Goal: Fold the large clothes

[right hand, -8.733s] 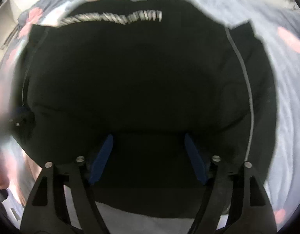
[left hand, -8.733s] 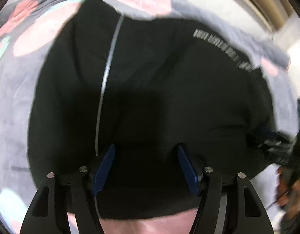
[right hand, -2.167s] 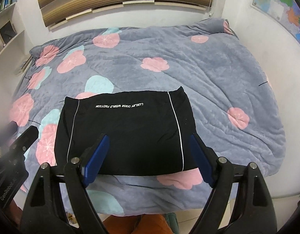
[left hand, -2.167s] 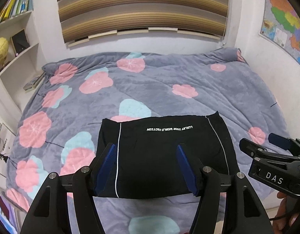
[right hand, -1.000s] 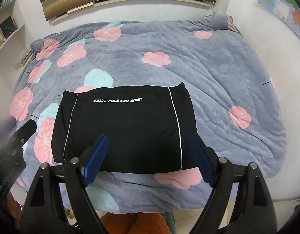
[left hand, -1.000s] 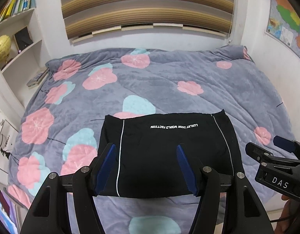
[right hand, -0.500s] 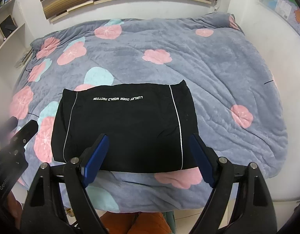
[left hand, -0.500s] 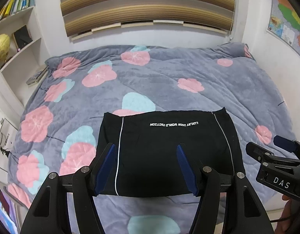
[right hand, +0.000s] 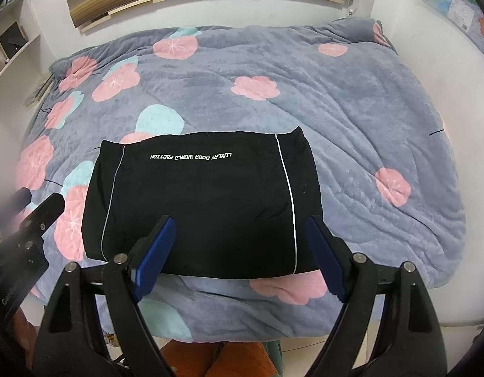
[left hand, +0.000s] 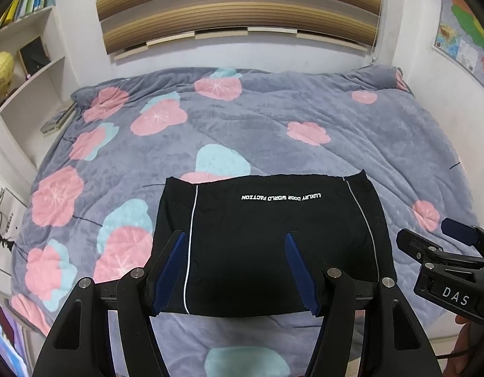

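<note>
Left gripper (left hand: pixel 235 267), right gripper (right hand: pixel 240 251) agape above folded black garment (left hand: pixel 270 238).

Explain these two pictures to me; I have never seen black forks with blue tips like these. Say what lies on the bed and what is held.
There is no robot here. A person holds a two-finger clamp tool in each hand, and a wide-angle camera on each tool looks forward along its fingers. One picture comes from the left gripper, the other from the right gripper. Both have their jaws apart and hold nothing. On the flowered grey blanket lies a black garment, folded into a neat rectangle, with white lettering and thin white stripes. Both tools are above the bed's near edge.
</note>
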The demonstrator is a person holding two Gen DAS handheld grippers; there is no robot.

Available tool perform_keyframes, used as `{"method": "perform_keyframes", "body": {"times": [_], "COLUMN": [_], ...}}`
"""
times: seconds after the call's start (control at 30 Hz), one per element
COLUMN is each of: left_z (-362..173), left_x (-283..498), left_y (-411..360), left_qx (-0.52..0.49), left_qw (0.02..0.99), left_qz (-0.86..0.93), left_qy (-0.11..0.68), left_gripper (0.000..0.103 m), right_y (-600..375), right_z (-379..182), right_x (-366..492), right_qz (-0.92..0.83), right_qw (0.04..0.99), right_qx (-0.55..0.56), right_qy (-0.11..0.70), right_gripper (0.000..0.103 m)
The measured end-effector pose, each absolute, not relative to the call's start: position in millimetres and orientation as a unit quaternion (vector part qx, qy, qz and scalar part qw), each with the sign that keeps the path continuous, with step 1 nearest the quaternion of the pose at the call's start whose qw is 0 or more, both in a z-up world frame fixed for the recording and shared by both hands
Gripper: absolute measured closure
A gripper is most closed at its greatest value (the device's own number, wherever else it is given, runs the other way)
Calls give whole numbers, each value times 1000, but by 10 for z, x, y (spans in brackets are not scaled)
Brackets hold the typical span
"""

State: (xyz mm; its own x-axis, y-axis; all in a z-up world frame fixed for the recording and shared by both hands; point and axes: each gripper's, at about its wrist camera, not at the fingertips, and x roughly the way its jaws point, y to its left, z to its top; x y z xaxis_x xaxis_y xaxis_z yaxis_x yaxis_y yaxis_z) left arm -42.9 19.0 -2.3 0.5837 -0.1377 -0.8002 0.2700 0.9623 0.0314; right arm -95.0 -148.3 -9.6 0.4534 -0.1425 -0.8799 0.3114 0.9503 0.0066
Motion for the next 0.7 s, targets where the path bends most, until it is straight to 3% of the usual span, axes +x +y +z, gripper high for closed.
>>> {"method": "perform_keyframes", "body": {"times": [0.53, 0.7], "left_z": [-20, 41], "left_x": [-308, -222], "left_y": [224, 357], "left_qx": [74, 73], "left_qw": [888, 908], "left_qz": [-117, -73], "left_qy": [439, 406], "left_gripper": [37, 37], "right_y": [-1551, -1559], "right_z": [-119, -129], "right_x": [-883, -867], "right_qz": [-132, -135], "right_qw": [848, 847], "right_qx": [82, 81], "right_qy": [508, 507], "right_gripper": [20, 20]}}
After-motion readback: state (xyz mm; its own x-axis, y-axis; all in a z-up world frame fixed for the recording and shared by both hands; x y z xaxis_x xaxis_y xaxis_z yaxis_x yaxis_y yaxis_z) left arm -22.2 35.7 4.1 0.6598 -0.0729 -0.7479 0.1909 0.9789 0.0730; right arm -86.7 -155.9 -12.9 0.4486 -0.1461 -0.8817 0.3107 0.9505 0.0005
